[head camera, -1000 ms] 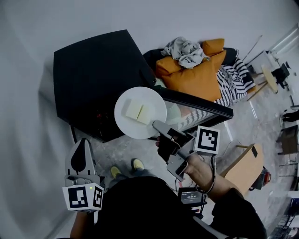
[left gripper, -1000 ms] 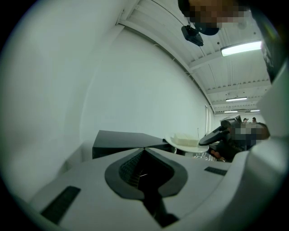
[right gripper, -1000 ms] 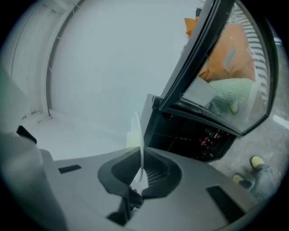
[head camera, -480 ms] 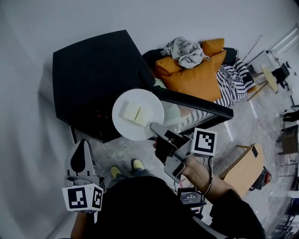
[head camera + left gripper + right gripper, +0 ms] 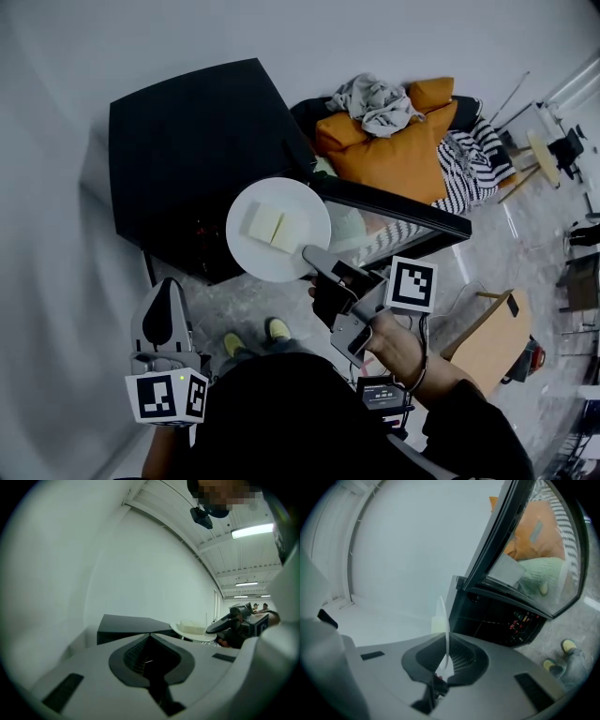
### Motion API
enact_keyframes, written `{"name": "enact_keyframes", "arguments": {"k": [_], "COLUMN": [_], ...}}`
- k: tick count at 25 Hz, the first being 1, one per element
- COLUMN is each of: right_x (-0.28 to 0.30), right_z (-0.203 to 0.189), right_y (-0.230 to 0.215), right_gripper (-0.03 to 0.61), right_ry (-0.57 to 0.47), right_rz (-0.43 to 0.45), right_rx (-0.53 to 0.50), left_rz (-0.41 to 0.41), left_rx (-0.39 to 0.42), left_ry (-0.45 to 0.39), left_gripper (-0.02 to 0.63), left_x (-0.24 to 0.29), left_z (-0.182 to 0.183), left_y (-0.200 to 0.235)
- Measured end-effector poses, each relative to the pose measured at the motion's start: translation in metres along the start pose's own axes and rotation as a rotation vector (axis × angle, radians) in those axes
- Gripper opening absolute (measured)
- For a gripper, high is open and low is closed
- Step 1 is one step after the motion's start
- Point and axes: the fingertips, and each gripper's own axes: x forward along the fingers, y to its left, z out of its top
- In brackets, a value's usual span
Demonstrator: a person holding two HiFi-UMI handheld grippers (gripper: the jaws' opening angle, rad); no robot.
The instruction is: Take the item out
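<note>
A white plate [image 5: 281, 261] with two pale yellow slabs [image 5: 271, 227] hangs in front of a black oven-like box [image 5: 192, 155] whose glass door [image 5: 394, 208] stands open. My right gripper [image 5: 315, 257] is shut on the plate's near rim; in the right gripper view the plate [image 5: 446, 634] stands edge-on between the jaws, with a slab [image 5: 438, 624] beside it. My left gripper [image 5: 161, 319] hangs low at the left, apart from everything, its jaws shut with nothing between them [image 5: 149, 656]. The plate [image 5: 194, 631] and right gripper [image 5: 236, 623] show at the right of the left gripper view.
An orange cushion [image 5: 398, 155], grey cloth [image 5: 373, 101] and striped fabric [image 5: 464, 159] lie behind the open door. A cardboard box [image 5: 492, 337] stands at the right. The dark cavity [image 5: 497, 618] holds small coloured items. My shoes [image 5: 251, 337] stand on the grey floor below.
The plate and right gripper shifted slightly left and down early on, then held still. The left gripper has not moved.
</note>
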Motion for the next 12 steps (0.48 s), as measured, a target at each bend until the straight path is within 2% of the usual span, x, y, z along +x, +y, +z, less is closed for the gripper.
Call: {"name": "enact_keyframes", "arguments": {"k": [12], "right_x": [0.0015], "right_z": [-0.0011], "right_y": [0.0028], "right_gripper": [0.015], "right_ry": [0.02], "right_rz": [0.001], "right_rx": [-0.011], "left_rz": [0.007], "left_rx": [0.002], "left_ry": [0.003], "left_gripper": [0.009], "left_x": [-0.0019], "left_z": [0.0024], "left_y": [-0.0032]}}
